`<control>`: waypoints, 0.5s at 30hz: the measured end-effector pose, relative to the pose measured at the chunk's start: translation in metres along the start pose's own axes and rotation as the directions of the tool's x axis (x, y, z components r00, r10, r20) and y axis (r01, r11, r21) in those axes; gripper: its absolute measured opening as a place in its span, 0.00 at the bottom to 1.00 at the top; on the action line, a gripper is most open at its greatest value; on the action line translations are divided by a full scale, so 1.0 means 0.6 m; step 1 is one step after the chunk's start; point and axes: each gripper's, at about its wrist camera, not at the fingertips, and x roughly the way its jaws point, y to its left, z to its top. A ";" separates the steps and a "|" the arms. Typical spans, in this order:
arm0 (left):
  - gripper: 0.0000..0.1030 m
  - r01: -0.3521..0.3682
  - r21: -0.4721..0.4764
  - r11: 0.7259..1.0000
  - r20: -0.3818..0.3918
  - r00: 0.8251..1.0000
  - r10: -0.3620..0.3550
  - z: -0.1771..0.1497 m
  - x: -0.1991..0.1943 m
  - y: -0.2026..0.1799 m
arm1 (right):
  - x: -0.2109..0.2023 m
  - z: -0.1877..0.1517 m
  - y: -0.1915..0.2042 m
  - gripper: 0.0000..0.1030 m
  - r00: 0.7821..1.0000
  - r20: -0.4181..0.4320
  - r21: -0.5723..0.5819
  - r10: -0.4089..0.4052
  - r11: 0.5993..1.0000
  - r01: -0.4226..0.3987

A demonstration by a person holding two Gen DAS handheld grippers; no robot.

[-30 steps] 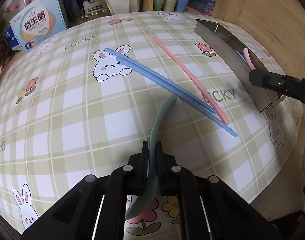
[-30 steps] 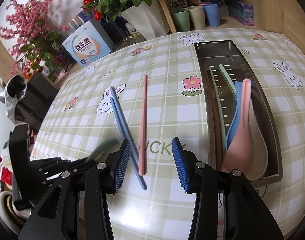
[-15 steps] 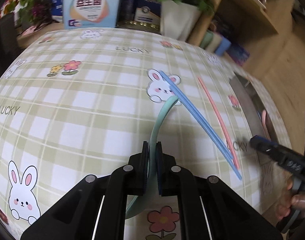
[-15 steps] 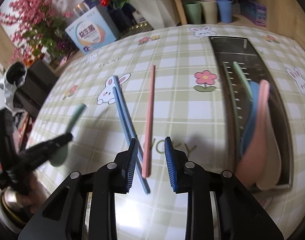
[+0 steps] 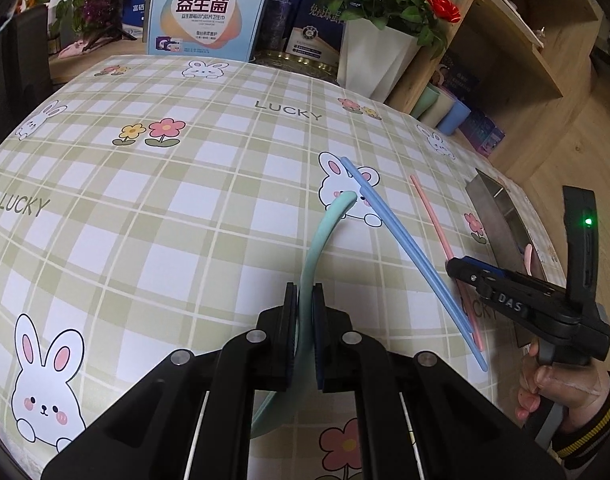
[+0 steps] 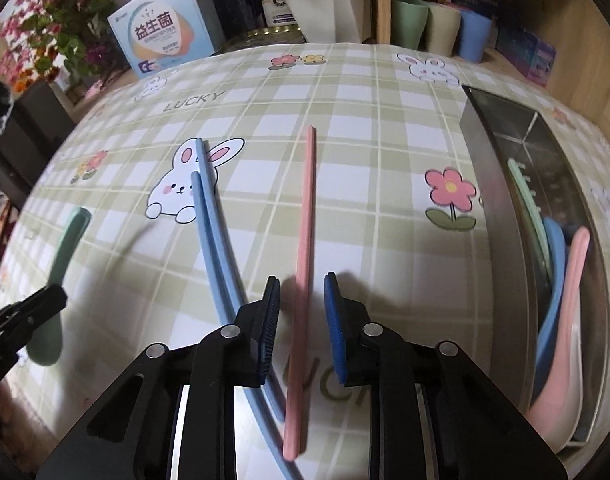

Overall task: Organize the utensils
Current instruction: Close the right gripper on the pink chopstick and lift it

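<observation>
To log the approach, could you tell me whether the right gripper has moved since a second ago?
Yes. The right gripper has advanced and narrowed around the pink chopsticks, which now lie between its fingers, on the tablecloth.

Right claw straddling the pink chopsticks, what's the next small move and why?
Probably close the right claw. Its jaws are open with the pink chopsticks lying between them on the tablecloth, apart from the blue chopsticks. The left claw already grips the green spoon, so it need not move.
</observation>
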 end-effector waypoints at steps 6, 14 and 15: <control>0.07 0.005 0.013 1.000 -0.003 1.000 -0.005 -0.007 0.006 -0.003 | -0.003 -0.011 0.006 0.06 0.999 0.036 -0.019 -0.010 1.000 0.011; 0.07 -0.005 0.022 1.000 -0.001 1.000 0.005 -0.011 0.008 -0.005 | -0.019 -0.035 -0.001 0.06 0.997 0.073 0.044 0.011 0.999 -0.014; 0.07 -0.006 0.023 1.000 -0.002 1.000 0.007 -0.011 0.008 -0.005 | -0.024 -0.038 -0.005 0.06 0.996 0.087 0.059 0.024 0.998 -0.029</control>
